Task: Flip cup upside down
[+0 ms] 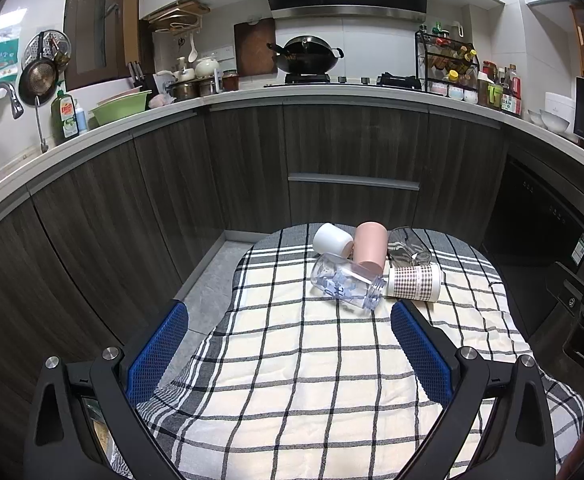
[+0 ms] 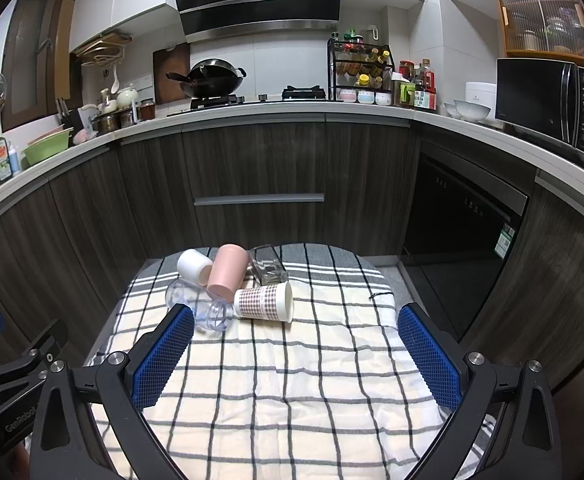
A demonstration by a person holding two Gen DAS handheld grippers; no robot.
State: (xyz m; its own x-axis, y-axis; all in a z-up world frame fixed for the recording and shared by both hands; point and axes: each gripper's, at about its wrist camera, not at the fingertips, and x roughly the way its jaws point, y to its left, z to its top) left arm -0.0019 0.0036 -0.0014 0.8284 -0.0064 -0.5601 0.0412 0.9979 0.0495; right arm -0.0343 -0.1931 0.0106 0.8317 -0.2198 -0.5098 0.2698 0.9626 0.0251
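Observation:
Several cups lie on their sides in a cluster at the far end of a table under a checked cloth. They are a white cup, a pink cup, a clear printed plastic cup, a brown checked paper cup and a clear glass. They also show in the right wrist view: white cup, pink cup, clear plastic cup, paper cup, glass. My left gripper and right gripper are open, empty and short of the cups.
Dark wood kitchen cabinets curve behind the table, under a white counter with a wok, a spice rack and a microwave. A dishwasher is at the right. A strip of floor lies left of the table.

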